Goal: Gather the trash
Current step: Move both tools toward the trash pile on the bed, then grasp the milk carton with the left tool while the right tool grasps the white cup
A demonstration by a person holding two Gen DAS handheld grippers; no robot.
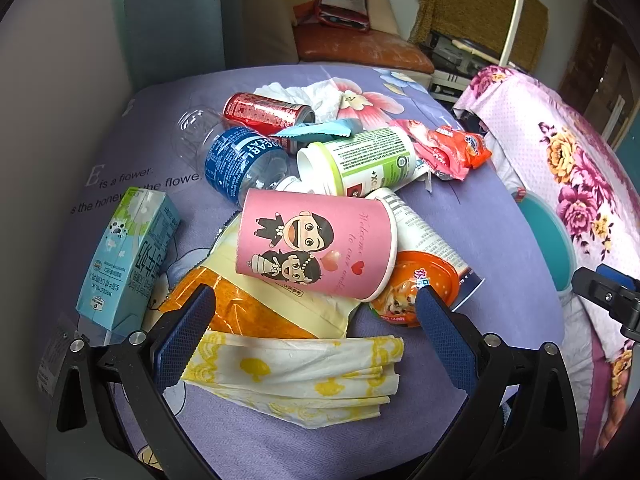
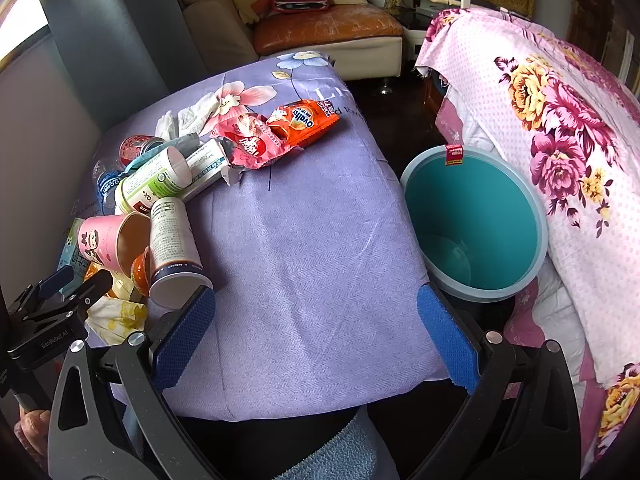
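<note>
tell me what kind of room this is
Most likely a living room at home: a sofa with cushions stands behind the cloth-covered table, and a teal bin sits beside it.

I see a table under a purple flowered cloth [image 2: 312, 248]. Trash crowds its nine-to-eleven o'clock side: a pink paper cup [image 1: 316, 240], milk carton [image 1: 128, 256], folded yellow-print napkin [image 1: 296, 376], red can [image 1: 264, 112], blue-labelled bottle [image 1: 240, 160] and red snack wrappers [image 2: 280, 128]. The rest lies bare.
</note>
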